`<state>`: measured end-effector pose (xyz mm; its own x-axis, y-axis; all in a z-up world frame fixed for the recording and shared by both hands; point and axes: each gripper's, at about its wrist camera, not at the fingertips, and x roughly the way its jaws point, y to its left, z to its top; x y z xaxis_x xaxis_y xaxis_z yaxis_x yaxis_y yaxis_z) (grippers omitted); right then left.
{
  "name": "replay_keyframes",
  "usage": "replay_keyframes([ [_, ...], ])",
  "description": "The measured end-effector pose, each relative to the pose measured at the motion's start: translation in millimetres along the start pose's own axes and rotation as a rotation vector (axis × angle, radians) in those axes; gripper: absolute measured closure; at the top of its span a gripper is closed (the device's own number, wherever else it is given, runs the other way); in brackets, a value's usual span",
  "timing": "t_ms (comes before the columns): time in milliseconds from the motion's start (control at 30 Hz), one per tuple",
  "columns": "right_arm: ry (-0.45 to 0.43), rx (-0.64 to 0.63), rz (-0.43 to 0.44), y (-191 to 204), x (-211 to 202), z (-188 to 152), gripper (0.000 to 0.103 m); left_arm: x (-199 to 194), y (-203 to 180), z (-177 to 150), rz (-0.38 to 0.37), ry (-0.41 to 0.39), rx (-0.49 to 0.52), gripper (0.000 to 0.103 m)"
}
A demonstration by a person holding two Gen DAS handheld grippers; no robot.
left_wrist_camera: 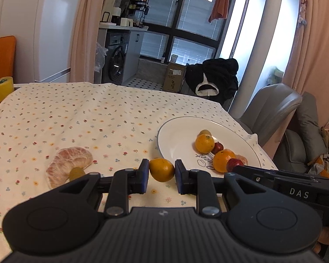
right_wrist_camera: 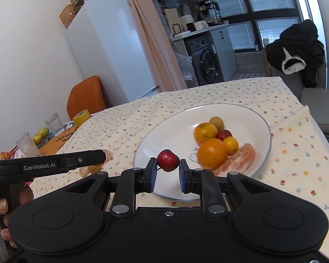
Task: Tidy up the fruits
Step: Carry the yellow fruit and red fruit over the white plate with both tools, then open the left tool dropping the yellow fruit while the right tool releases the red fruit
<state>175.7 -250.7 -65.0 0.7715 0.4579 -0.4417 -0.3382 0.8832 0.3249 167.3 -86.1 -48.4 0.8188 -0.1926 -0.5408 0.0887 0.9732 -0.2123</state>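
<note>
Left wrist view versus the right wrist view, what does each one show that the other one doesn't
Only the left wrist view shows the left gripper closed on a yellow-orange fruit, with a peeled pomelo piece on the cloth. Only the right wrist view shows the drinking glasses and green apple at the table's far end. Both show the white plate and the red fruit in the right gripper.

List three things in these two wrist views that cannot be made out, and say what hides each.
1. Small green fruit, left wrist view: lower part hidden behind the left tool; kind unclear.
2. Printed word on the plate, left wrist view: partly covered by an orange.
3. Items beside the two glasses, right wrist view: cut off by the other tool's body; too small to identify.
</note>
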Motion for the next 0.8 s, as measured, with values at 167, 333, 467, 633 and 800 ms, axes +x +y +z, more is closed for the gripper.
replay_keyframes([
  [167,0.01,0.014,-0.005,-8.1,3.8,-5.8,0.077,9.7,-6.2,0.1,-0.003,0.012,0.011,0.08],
  [333,0.007,0.032,-0.006,-16.2,1.0,-8.7,0.074,19.4,-14.1,2.1,-0.013,0.021,0.026,0.08],
  [467,0.004,0.045,-0.012,-23.0,-3.7,-10.0,0.074,27.4,-22.3,4.3,-0.023,0.025,0.037,0.08],
  [633,0.001,0.054,-0.01,-28.0,-5.1,-12.0,0.074,37.2,-30.4,6.1,-0.04,0.039,0.047,0.079],
  [800,-0.001,0.061,-0.008,-29.1,-5.7,-11.7,0.072,39.5,-25.5,7.4,-0.016,0.044,0.019,0.06],
])
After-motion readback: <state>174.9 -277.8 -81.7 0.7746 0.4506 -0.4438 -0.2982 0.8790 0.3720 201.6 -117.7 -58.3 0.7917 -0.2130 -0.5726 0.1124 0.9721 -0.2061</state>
